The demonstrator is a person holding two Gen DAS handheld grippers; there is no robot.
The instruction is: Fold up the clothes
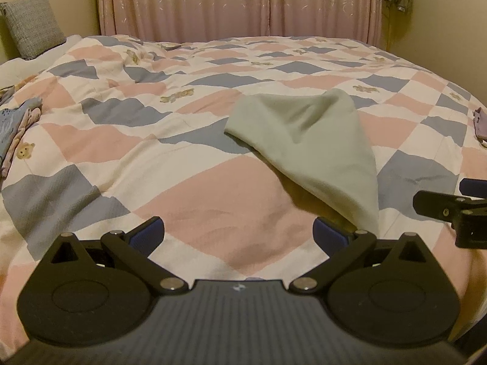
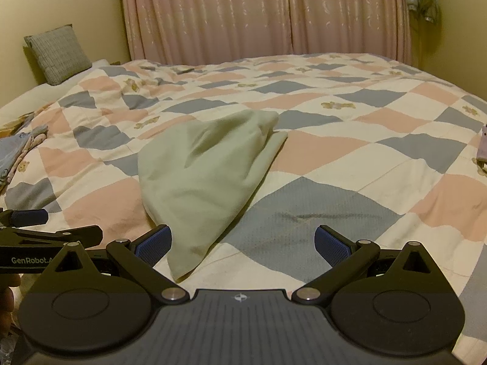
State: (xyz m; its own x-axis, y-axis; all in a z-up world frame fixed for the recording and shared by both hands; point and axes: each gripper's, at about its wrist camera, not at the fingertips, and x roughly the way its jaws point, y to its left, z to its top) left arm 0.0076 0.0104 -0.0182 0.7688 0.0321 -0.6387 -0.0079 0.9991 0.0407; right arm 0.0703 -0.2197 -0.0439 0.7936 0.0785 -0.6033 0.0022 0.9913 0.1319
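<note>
A pale green garment (image 1: 316, 140) lies bunched in a rough triangle on the checked quilt (image 1: 188, 182). In the left wrist view its near tip ends just behind my right-hand finger. My left gripper (image 1: 239, 234) is open above the quilt, with nothing between its blue pads. In the right wrist view the same green garment (image 2: 207, 182) stretches from mid-bed down to my left-hand finger, its near corner lying beside the blue pad. My right gripper (image 2: 243, 245) is open and holds nothing. Each gripper shows at the edge of the other's view.
The quilt (image 2: 350, 206) covers a wide bed with pink curtains (image 2: 258, 15) behind. A grey cushion (image 1: 30, 27) leans at the back left. A blue patterned garment (image 1: 15, 127) lies at the left edge, and a small pinkish item (image 1: 481, 124) sits at the right edge.
</note>
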